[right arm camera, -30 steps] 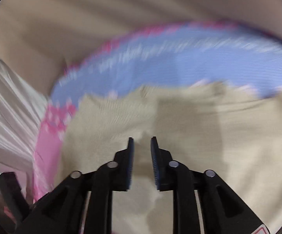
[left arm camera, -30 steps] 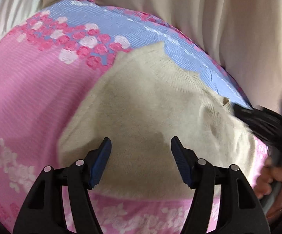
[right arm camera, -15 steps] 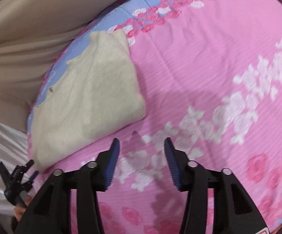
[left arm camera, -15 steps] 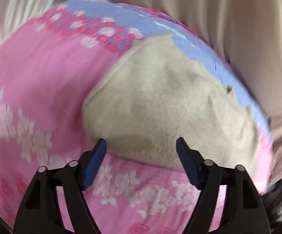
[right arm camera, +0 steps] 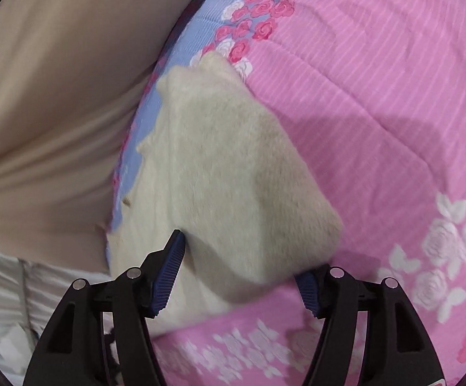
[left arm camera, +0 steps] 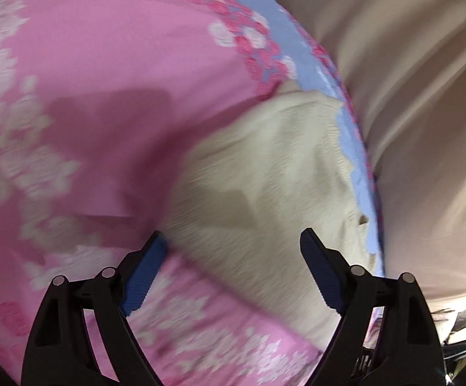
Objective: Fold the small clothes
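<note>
A cream knitted garment [left arm camera: 265,177] lies folded on the pink flowered bedspread [left arm camera: 104,64], close to its blue border. My left gripper [left arm camera: 233,257] hovers at the garment's near edge. Its jaws are closing, still wide apart, with the edge between the blue pads and no pad pressing on it. In the right wrist view the garment [right arm camera: 233,167] reaches down between the fingers of my right gripper [right arm camera: 237,273]. Those jaws are closing too. The folded corner covers part of the right pad, and I see no squeeze on the cloth.
The bedspread's blue, rose-printed border [right arm camera: 181,74] marks the bed's edge, with a beige curtain [right arm camera: 56,96] beyond it. White cloth [right arm camera: 14,289] shows at the lower left. Pink bedspread [right arm camera: 377,96] stretches wide to the right of the garment.
Both grippers have rolled and sunk toward the garment's near edge. The right one came back from the bare pink spread to straddle the folded corner. Both stand wider than a second ago.
</note>
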